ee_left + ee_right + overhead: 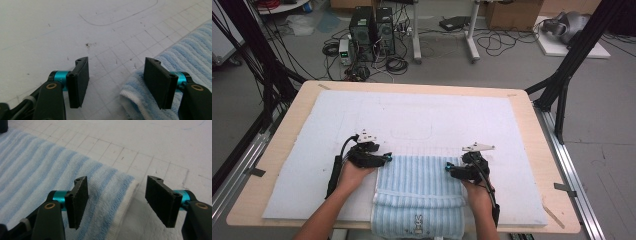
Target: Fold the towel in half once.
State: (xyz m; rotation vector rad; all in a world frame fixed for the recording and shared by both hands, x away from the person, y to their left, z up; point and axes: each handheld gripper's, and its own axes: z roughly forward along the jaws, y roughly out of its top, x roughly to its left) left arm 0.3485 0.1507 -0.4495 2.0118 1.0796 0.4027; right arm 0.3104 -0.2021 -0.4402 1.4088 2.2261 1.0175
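Observation:
A blue-and-white striped towel (419, 185) lies on the white foam mat (412, 115) near the front edge, its front part folded over, with a small rabbit emblem (418, 225) on it. My left gripper (387, 159) is at the towel's far left corner and my right gripper (448, 167) at its far right corner. In the left gripper view the left gripper (116, 82) stands open, with the towel's (195, 55) rolled corner under its right-hand jaw. In the right gripper view the right gripper (117, 202) stands open over the towel's (37, 170) white hem; no pad presses on cloth.
The mat covers most of a wooden table (532, 115) and carries faint pencil grid lines and a drawn outline (412, 131). Black frame legs stand at both sides of the table. Computers and cables (372, 30) sit on the floor beyond.

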